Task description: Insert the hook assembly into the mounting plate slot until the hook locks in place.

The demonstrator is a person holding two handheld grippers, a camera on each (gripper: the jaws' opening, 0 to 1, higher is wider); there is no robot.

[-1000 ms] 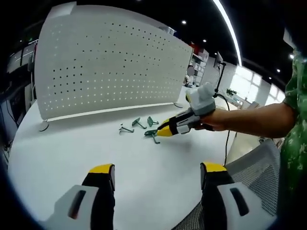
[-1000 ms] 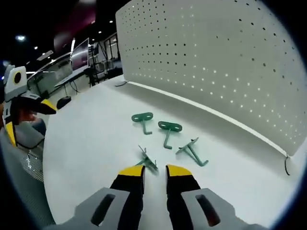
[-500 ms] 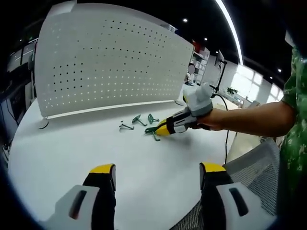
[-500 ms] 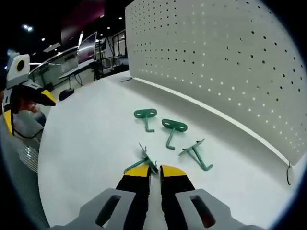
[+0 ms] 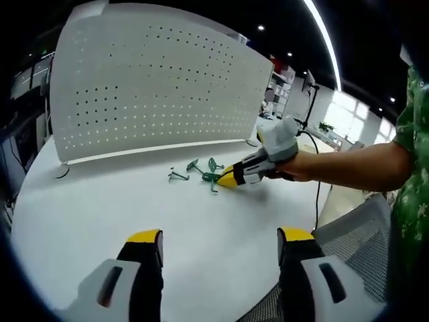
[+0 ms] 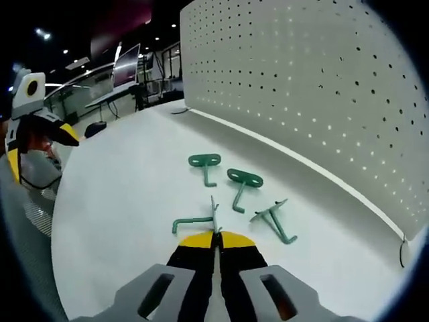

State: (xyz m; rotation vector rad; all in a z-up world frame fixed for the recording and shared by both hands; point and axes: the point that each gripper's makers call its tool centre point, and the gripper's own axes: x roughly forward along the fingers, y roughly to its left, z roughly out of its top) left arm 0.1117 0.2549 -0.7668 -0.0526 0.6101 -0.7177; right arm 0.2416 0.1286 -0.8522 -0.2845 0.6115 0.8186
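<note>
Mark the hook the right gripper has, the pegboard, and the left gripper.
gripped hook (image 6: 194, 221), right gripper view, on its green stem
pegboard (image 6: 322, 87), right gripper view, on its perforated face
left gripper (image 5: 220, 258), left gripper view, midway between its fingertips

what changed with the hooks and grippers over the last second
The right hand-held gripper went from slightly open beside the nearest green hook to shut on it; that hook has turned, its plate now standing up between the jaws. The other three green hooks lie as before on the white table, the pegboard stands unchanged, and the left hand-held gripper stays open and empty.
</note>
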